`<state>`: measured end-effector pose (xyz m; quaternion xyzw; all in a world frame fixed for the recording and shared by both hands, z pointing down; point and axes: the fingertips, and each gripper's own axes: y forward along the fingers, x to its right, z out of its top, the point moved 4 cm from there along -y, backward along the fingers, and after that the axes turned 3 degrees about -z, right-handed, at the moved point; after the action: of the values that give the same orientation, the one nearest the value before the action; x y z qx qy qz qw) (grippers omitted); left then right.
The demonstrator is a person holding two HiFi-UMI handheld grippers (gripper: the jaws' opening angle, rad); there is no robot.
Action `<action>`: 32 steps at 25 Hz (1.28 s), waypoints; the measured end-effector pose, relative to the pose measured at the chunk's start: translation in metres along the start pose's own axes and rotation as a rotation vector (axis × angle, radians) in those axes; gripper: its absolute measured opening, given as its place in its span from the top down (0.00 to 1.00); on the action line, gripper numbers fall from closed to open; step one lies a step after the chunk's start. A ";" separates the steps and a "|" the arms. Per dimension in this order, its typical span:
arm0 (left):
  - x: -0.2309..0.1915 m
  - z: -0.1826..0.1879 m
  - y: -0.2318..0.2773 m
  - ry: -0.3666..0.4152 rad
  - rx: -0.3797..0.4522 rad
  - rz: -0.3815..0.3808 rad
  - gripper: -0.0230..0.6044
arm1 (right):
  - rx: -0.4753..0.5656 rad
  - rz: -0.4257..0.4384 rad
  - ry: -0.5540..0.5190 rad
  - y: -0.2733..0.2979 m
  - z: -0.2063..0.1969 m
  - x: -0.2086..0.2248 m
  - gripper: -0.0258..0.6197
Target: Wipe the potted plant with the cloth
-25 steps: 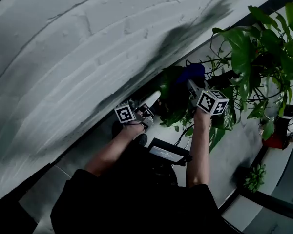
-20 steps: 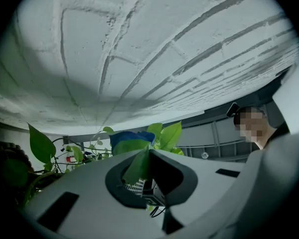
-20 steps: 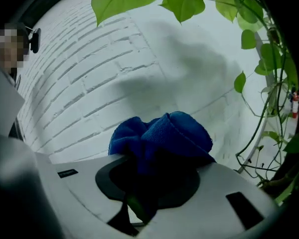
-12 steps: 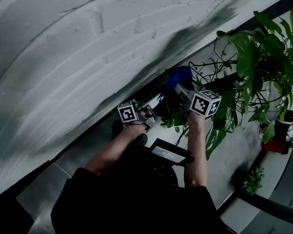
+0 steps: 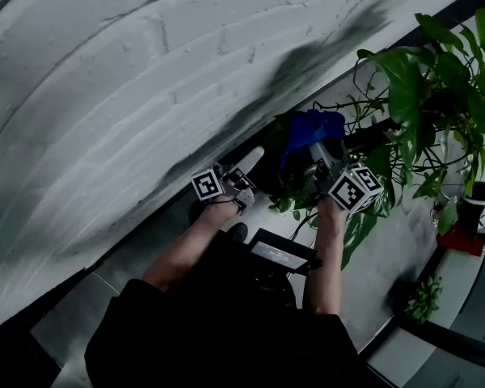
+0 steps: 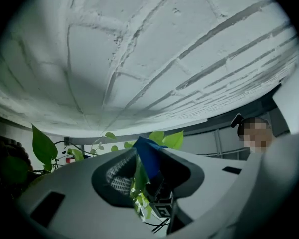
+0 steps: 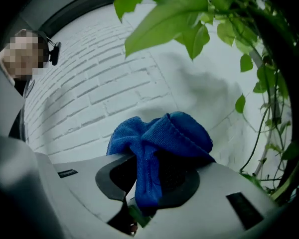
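Observation:
The potted plant (image 5: 420,79) spreads broad green leaves at the right, and its leaves (image 7: 164,14) also hang over the right gripper view. My right gripper (image 5: 317,145) (image 7: 149,178) is shut on a bunched blue cloth (image 5: 311,126) (image 7: 164,133) beside the lower foliage. My left gripper (image 5: 253,158) (image 6: 142,176) points up at the wall, and its jaws are opening. A thin green leaf (image 6: 138,180) hangs edge-on in the gap, with neither pad pressing on it. Behind the leaf, the blue cloth (image 6: 148,156) shows.
A white brick wall (image 5: 145,95) fills the left and top. A red pot (image 5: 461,234) and a small plant (image 5: 422,296) stand at the right on the pale floor. A dark device with a screen (image 5: 279,253) hangs at the person's waist.
The right gripper with the cloth swung left, then back right and turned. The left gripper's white jaw now shows clear of the leaves where it was among them before.

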<state>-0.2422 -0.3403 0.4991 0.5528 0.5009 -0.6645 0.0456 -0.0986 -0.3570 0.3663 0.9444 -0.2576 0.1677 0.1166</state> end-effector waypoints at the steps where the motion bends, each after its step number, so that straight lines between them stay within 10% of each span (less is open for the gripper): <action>1: 0.002 0.000 0.000 -0.001 0.002 -0.005 0.74 | 0.044 -0.031 -0.017 -0.011 0.011 0.003 0.79; 10: 0.009 -0.004 0.002 -0.048 0.017 -0.066 0.74 | 0.007 -0.171 -0.073 -0.048 0.019 0.032 0.79; 32: 0.018 -0.001 -0.010 -0.066 0.037 -0.077 0.74 | -0.277 0.147 0.087 0.023 -0.109 -0.044 0.79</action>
<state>-0.2546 -0.3258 0.4908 0.5117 0.5077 -0.6926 0.0261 -0.1747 -0.3229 0.4530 0.8897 -0.3414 0.1795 0.2443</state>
